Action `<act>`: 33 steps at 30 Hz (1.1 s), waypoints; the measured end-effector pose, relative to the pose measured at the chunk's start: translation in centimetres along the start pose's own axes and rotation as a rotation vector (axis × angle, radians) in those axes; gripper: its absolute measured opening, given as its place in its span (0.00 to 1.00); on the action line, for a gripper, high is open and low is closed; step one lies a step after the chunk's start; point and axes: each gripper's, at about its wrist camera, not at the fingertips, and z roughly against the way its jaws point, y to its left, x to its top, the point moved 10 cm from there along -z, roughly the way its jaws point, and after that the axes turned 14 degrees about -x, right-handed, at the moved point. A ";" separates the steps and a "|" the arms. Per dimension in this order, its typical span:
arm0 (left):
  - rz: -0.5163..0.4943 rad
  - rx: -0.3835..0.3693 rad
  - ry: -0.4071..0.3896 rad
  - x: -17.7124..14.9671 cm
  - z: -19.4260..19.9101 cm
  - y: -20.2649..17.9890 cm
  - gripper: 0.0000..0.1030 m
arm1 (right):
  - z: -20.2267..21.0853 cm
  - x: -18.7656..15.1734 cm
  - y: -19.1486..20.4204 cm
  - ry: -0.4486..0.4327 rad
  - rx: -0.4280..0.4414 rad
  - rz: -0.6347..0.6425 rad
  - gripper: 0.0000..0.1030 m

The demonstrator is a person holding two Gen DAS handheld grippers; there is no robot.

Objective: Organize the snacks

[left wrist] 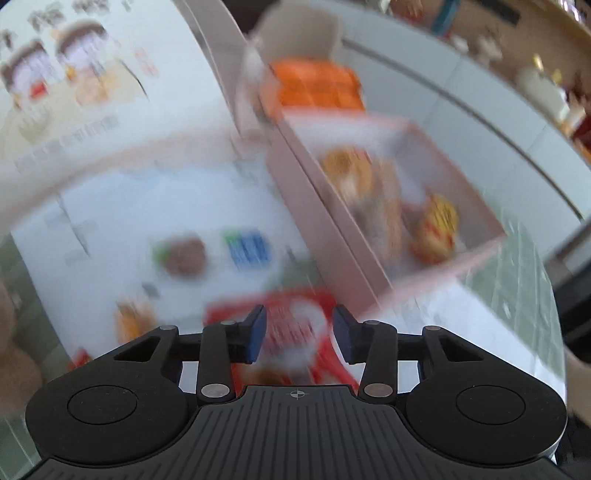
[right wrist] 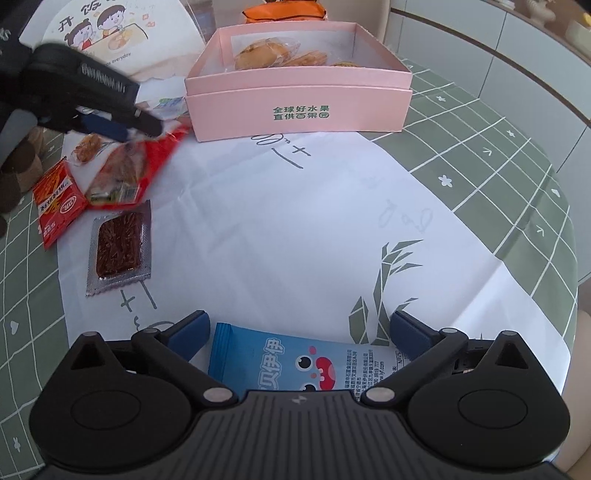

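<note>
At the bottom centre of the right wrist view, found the right gripper [right wrist: 299,332] spread as wide as it goes, gripping nothing. Saw a blue packet [right wrist: 280,362] lying flat on the white paper [right wrist: 277,221] between the two blue pads, with a gap showing on each side of it, so neither pad pressed on it.

At upper left of the same view, caught the left gripper [right wrist: 147,127] reaching in from the frame edge, pointed down and to the right. Saw a red packet [right wrist: 125,173] hanging tilted from its tips, one end raised to the pads and the other near the paper. In the left wrist view, badly blurred, made out the same red packet filling the space between the pads at lower centre, jaws partly closed and clamped on it.

Left of centre in the right wrist view, noted a silver packet [right wrist: 120,247] with a dark brown block inside, lying flat on the paper. Just above and left of it, noted a small red sachet [right wrist: 55,203] lying partly on the green checked tablecloth [right wrist: 498,147].

At top centre, saw an open pink box [right wrist: 295,99] standing at the far edge of the paper, with wrapped pastries [right wrist: 266,55] inside. Behind the box, spotted an orange packet [right wrist: 284,11]. Beside it at upper left, noted a white sheet with cartoon children [right wrist: 110,33].
</note>
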 end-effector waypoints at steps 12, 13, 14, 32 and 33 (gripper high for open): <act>-0.108 0.136 0.090 3.1 -5.3 4.8 0.35 | -0.2 0.2 -0.2 -0.004 -0.016 -0.027 1.00; -0.127 0.120 0.104 2.6 -5.1 4.4 0.32 | -0.3 0.2 -0.1 0.001 -0.015 -0.023 1.00; -0.143 0.103 0.116 1.9 -4.8 3.9 0.30 | -0.3 0.3 -0.1 0.006 -0.014 -0.018 1.00; -0.106 -0.158 0.337 -8.3 0.0 -3.8 0.28 | 2.3 3.3 7.0 -0.034 0.176 0.070 0.88; -0.118 -0.150 0.340 -8.3 0.3 -3.8 0.28 | 2.2 3.4 7.4 -0.034 0.175 0.091 0.88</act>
